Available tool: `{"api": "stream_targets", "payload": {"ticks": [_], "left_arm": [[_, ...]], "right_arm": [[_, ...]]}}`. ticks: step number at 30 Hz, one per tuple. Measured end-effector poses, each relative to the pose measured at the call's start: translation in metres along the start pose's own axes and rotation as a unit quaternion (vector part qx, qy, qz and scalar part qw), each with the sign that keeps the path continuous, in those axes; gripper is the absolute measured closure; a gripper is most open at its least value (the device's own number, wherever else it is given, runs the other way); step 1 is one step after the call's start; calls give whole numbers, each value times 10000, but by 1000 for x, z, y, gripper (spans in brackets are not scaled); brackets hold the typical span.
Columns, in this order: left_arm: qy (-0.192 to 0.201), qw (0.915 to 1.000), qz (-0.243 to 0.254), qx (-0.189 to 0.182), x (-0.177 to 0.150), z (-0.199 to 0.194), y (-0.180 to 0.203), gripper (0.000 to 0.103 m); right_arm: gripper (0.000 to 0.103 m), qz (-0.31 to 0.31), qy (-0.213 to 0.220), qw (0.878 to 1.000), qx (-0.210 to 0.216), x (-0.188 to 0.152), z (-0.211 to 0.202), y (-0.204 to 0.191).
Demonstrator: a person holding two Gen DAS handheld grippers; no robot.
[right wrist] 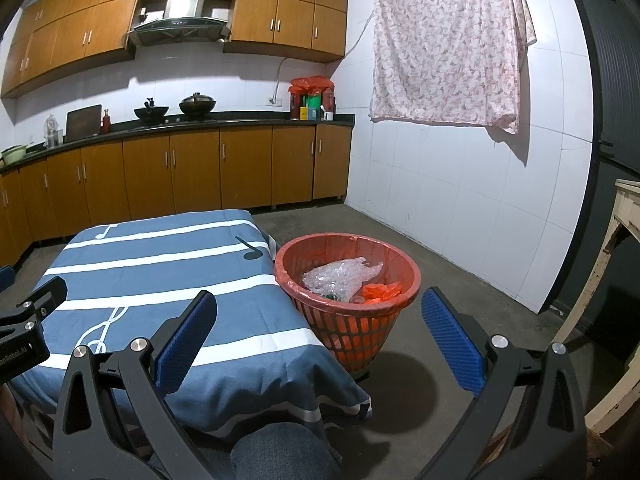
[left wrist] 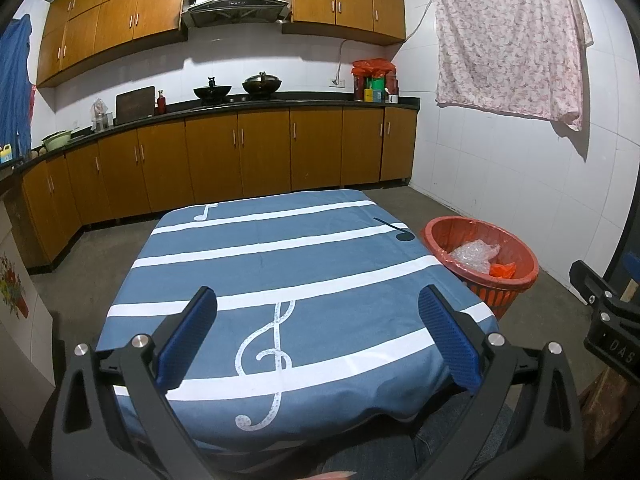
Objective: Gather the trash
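Left wrist view puts my left gripper (left wrist: 318, 300) over the near end of the table (left wrist: 280, 248), its blue pads spread wide with nothing between them. I see only the blue cloth with white stripes and music notes on the tabletop. Just beyond the table's right edge, on the floor, stands the red basket (left wrist: 434, 236), lined with a red bag. Clear crumpled plastic (right wrist: 340, 276) and an orange scrap (right wrist: 380, 292) lie inside it. My right gripper (right wrist: 320, 306) hangs near the table's right corner, in front of the basket, jaws likewise wide apart and empty. Brown cabinets (right wrist: 200, 168) run along the far wall.
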State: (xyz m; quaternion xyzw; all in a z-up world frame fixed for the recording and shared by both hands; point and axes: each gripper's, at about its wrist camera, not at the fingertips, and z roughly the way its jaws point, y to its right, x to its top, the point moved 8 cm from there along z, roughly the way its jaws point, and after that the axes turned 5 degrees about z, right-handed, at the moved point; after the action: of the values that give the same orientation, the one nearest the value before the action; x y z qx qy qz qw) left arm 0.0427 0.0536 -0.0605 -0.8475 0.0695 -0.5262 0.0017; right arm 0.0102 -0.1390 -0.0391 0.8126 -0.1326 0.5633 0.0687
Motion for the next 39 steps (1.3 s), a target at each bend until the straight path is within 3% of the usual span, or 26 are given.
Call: {"api": "stream_targets", "payload": {"ticks": [39], "left_arm": [[-30,10000,-22,4,-1,-1,0,4]], "right_arm": [[2,10,-31,10000,11,-3,-1,2]]}}
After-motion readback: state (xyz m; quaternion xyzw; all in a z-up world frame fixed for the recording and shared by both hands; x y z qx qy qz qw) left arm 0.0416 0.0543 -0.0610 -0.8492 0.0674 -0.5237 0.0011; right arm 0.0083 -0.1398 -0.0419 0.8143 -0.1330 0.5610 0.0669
